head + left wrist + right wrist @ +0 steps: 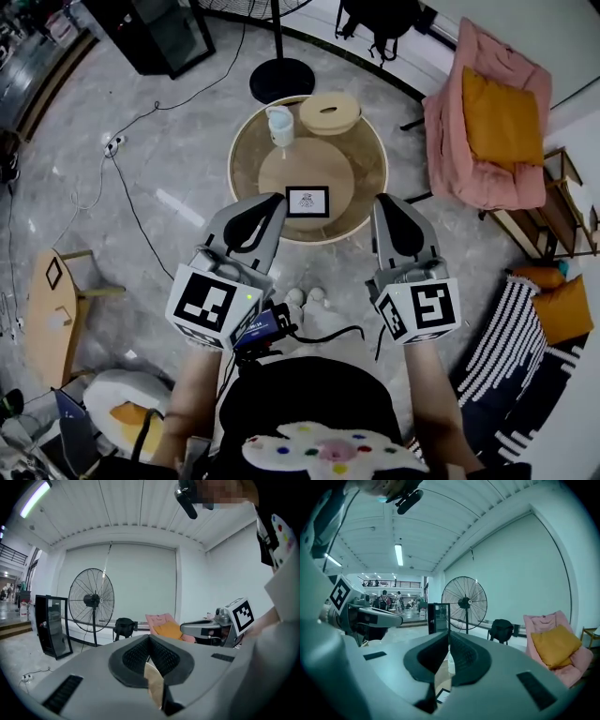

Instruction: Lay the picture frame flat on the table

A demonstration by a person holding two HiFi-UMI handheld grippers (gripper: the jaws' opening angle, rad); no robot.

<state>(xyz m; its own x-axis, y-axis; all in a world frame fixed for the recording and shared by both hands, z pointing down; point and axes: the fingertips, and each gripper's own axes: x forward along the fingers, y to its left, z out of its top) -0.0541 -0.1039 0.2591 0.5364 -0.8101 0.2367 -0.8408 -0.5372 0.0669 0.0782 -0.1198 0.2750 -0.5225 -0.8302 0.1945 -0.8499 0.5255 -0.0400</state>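
A small black picture frame (307, 201) with a white picture sits near the front edge of the round glass-topped table (366, 192), on a round wooden board (306, 169). From this steep angle I cannot tell whether it stands or lies flat. My left gripper (278, 200) is shut and empty, its tip just left of the frame. My right gripper (382, 201) is shut and empty too, a short way to the frame's right. In the left gripper view the jaws (150, 637) meet with nothing between them. A corner of the frame (442, 696) shows below the closed jaws (449, 634) in the right gripper view.
A white jug (280, 125) and a beige lidded bowl (329, 112) stand at the table's far side. A standing fan's base (282, 79) is behind the table. A pink armchair with an orange cushion (487, 122) is at the right, a low wooden side table (52, 314) at the left.
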